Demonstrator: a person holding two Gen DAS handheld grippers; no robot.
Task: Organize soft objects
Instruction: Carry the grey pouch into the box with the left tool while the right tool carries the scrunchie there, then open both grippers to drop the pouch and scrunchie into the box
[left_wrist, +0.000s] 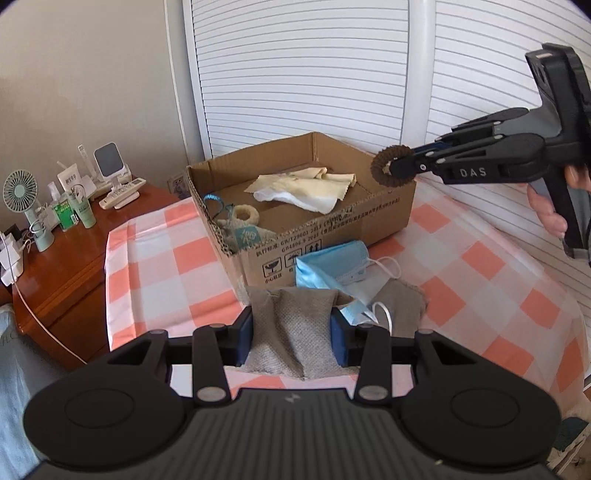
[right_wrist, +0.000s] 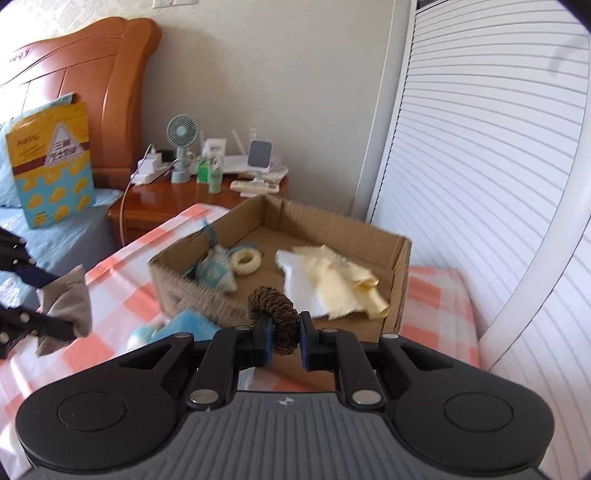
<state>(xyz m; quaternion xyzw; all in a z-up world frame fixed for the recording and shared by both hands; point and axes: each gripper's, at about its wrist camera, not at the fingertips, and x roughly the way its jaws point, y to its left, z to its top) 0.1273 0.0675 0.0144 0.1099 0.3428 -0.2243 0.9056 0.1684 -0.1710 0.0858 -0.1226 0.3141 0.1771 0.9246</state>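
Scrunchie (right_wrist: 275, 317) clamped in right gripper (right_wrist: 284, 345) over box (left_wrist: 384, 218); left gripper (left_wrist: 293, 341) pinches grey pouch (left_wrist: 295, 332), prob. lifted.

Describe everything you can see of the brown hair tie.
The brown hair tie is a thick, ruffled fabric ring, dark brown and fuzzy-looking. It stands on edge, pinched between the two fingers of the right claw, held in the air near the cardboard box. Nothing else touches it.
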